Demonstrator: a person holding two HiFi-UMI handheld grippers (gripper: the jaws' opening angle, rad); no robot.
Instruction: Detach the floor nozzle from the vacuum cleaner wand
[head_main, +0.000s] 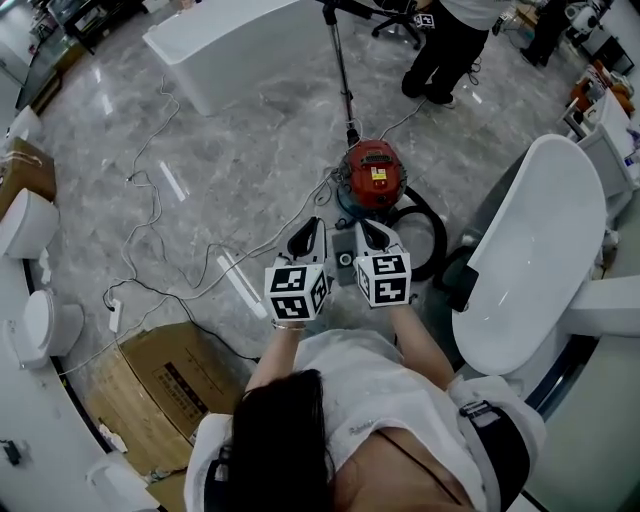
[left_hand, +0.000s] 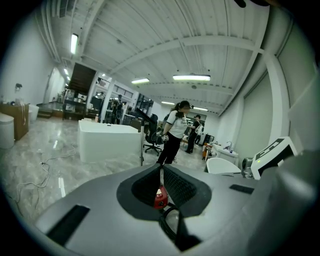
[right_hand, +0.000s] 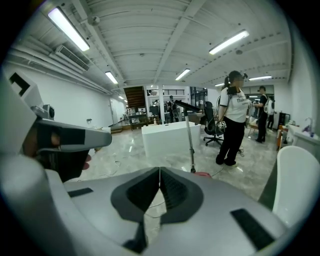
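The red canister vacuum (head_main: 372, 172) stands on the marble floor just ahead of both grippers. Its thin wand (head_main: 341, 65) rises upright from it, with a dark piece at the far end; I cannot make out the floor nozzle. A black hose (head_main: 428, 232) loops to the vacuum's right. My left gripper (head_main: 311, 233) and right gripper (head_main: 371, 233) are held side by side, short of the vacuum. Both are shut with nothing in them. The left gripper (left_hand: 161, 169) shows the red vacuum (left_hand: 160, 197) through a slit. Past the right gripper (right_hand: 160, 170) the wand (right_hand: 190, 145) stands upright.
A white bathtub (head_main: 530, 260) lies close on the right, and another white tub (head_main: 235, 45) beyond the vacuum. A person (head_main: 448, 50) stands near the wand. Cables (head_main: 150, 215) trail over the floor on the left. A cardboard box (head_main: 160, 390) and white toilets (head_main: 30, 225) are at the near left.
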